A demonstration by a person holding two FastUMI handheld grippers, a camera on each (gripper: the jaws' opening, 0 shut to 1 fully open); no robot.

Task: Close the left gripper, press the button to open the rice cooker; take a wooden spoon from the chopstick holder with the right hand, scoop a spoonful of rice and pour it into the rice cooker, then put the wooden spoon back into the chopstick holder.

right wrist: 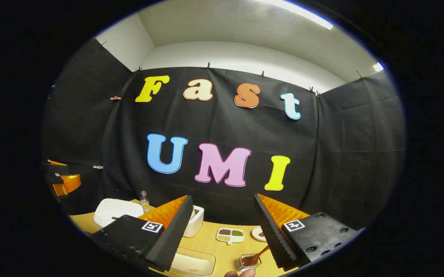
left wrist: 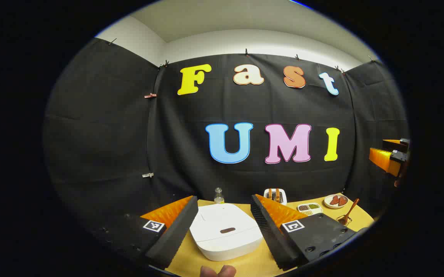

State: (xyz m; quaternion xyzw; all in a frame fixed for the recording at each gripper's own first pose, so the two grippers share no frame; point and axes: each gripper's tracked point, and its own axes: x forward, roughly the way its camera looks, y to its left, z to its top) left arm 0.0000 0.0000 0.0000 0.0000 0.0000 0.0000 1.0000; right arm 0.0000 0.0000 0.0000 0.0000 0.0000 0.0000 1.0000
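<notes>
Very start of the task, nothing touched yet by the look of it. In the left gripper view the left gripper (left wrist: 224,227) sits at bottom centre with its fingers spread wide apart, and the white rice cooker (left wrist: 226,230) shows between them on the yellow table (left wrist: 245,263), lid down, dark oval button (left wrist: 227,230) on the lid front. So step one is in hand: fingers need to come together first, then the closed tip goes down onto that button. Lower right of the same view: wooden spoon (left wrist: 349,213) leaning out of the chopstick holder (left wrist: 344,220), small and hard to make out, and the right gripper (left wrist: 389,156) at the right edge, state unclear from there. In the right gripper view the right gripper (right wrist: 222,231) is also open, holding nothing; the spoon and holder show at bottom centre, near a clear tray (right wrist: 193,262). The cooker shows lower left, lid shut. My read: right side waits until the lid pops, then reaches down for the spoon handle.
</notes>
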